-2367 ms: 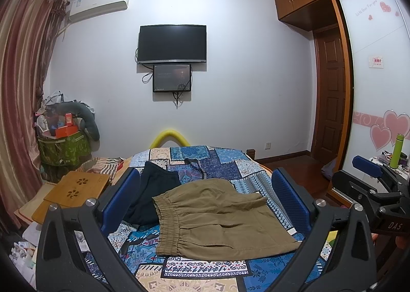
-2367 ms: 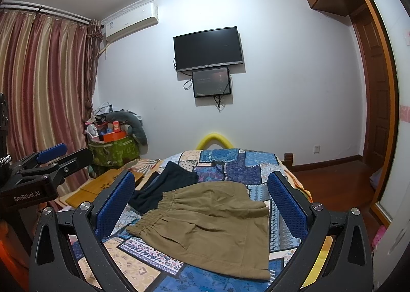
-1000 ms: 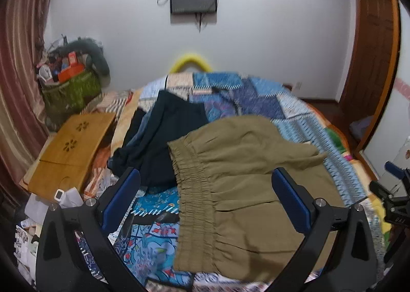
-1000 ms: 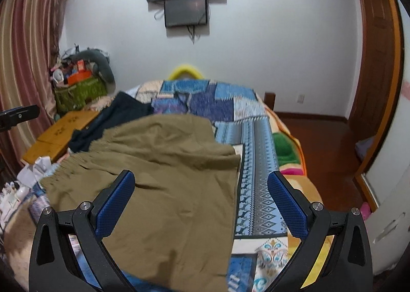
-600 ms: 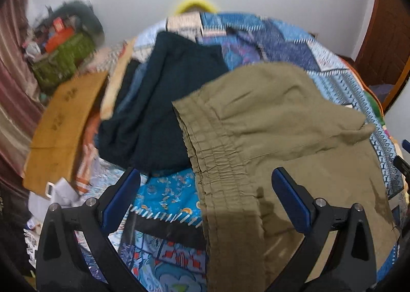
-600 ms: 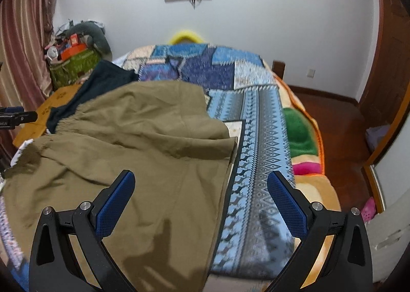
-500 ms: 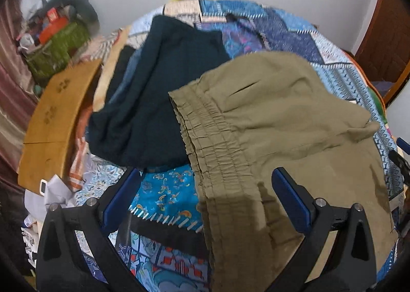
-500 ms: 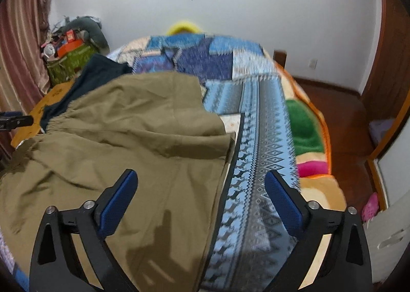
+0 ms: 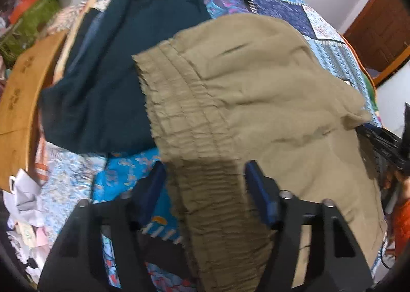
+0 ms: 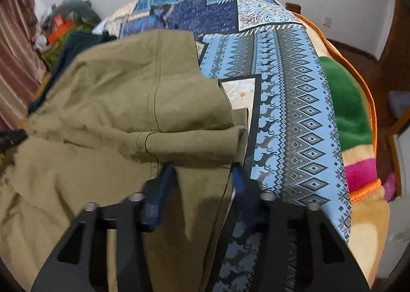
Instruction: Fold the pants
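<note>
Both grippers have dropped from wide-open hover onto the khaki pants [image 9: 269,102] spread on the patchwork bed [image 10: 287,102]. Left gripper [image 9: 205,184] now straddles the elastic waistband [image 9: 189,123], jaws closing, cloth between them, not yet pinched. Right gripper [image 10: 202,179] is closing narrow over the hem edge of a leg, fabric between the pads. Grasp phase starting, first fold likely next; dark garment [image 9: 115,66] lies just beside
</note>
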The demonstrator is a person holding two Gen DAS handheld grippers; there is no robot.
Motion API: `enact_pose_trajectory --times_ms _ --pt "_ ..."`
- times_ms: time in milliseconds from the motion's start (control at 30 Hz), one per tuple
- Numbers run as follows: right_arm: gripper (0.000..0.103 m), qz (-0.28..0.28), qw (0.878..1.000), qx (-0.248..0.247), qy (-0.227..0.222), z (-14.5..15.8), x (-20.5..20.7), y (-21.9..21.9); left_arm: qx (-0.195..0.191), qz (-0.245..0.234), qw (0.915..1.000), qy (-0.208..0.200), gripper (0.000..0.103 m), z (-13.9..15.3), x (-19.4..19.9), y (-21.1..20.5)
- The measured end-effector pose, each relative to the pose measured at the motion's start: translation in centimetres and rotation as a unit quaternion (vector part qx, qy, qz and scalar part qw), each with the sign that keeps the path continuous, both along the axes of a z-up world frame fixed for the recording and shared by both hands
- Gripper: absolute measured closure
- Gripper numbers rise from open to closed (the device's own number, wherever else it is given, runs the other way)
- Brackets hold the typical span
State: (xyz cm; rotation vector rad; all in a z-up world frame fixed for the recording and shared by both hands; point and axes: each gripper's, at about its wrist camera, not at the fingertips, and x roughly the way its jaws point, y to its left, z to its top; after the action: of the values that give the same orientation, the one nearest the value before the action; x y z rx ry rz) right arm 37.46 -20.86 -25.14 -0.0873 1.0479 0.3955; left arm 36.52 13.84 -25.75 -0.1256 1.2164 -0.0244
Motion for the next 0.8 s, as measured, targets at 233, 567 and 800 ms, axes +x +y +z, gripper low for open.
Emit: enact_pose_trajectory --times_ms 233,567,800 --pt "0.095 -0.001 1.0 0.001 -0.01 1.0 -1.2 -0.7 0.015 -0.036 0.9992 -0.012 0.053 1.0 -0.7 -0.8" --pt "0.097 0.007 1.0 -0.004 -0.03 2.9 -5.0 -1.8 0.047 -0.049 0.9977 -0.01 0.053 1.4 -2.0 -0.9" --pt "0.096 -0.008 1.0 -0.004 -0.008 2.2 -4.7 -1.7 0.058 -0.038 0.9976 -0.008 0.053 1.2 -2.0 -1.0"
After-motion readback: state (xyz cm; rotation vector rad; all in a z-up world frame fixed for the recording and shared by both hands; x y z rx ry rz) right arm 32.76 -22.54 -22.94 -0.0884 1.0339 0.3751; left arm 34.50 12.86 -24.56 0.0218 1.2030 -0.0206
